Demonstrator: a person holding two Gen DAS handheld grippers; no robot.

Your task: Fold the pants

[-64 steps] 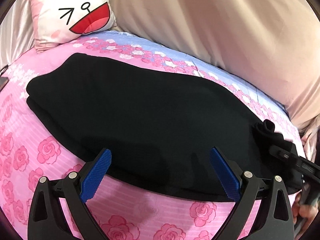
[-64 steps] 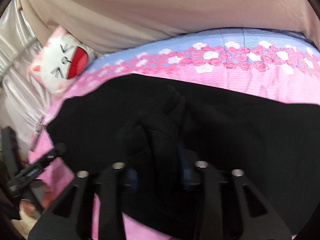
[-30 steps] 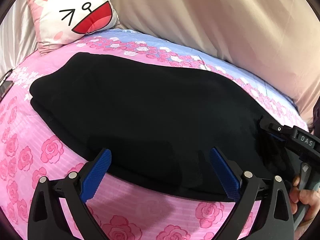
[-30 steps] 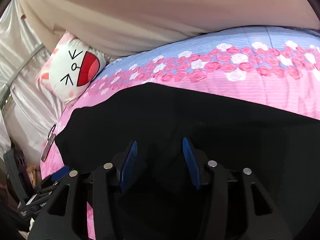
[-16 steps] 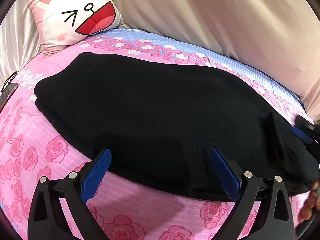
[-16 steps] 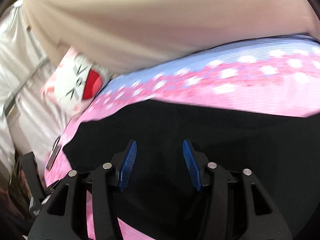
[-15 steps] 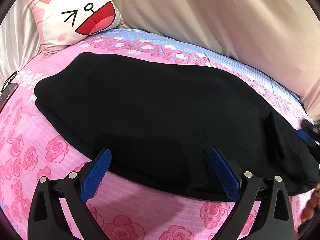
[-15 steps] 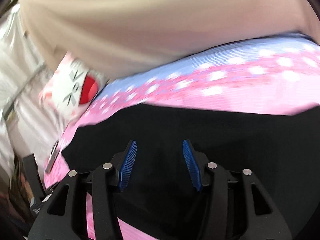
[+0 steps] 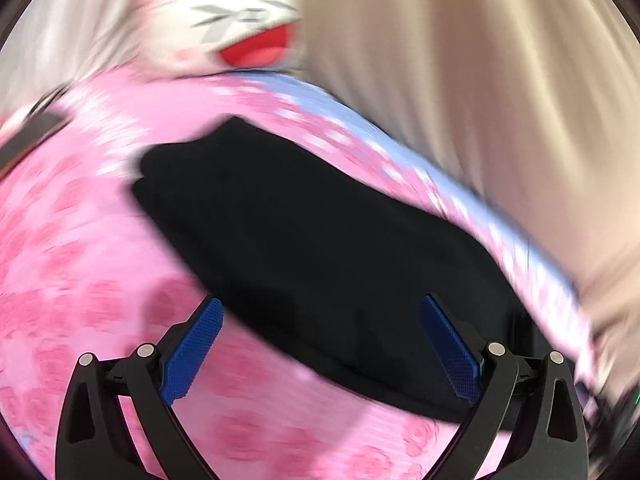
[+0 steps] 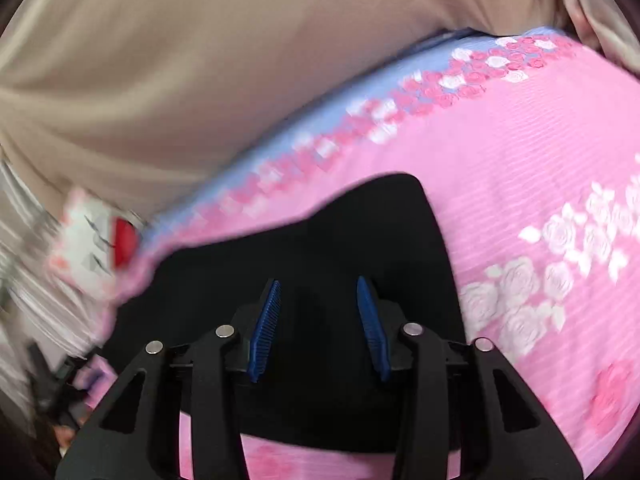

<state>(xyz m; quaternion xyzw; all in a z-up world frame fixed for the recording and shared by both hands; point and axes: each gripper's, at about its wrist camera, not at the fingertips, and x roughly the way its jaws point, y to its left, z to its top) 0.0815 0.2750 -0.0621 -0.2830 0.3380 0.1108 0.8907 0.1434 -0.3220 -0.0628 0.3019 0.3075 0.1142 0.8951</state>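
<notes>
The black pants lie folded flat on the pink rose-print bed sheet. My left gripper hovers open and wide over their near edge, with nothing between its blue pads. In the right wrist view the pants end in a corner just ahead of my right gripper. Its jaws are closing, with a clear gap between the blue pads and no cloth pinched in them. Both views are blurred by motion.
A white cat-face pillow sits at the head of the bed, also seen as the pillow at left. A beige curtain hangs behind the bed. A dark flat object lies at the sheet's left edge.
Both views have swung sideways and blurred. The right gripper let go of the bunched cloth it held two seconds ago and now sits over the pants' corner with its jaws a little narrower.
</notes>
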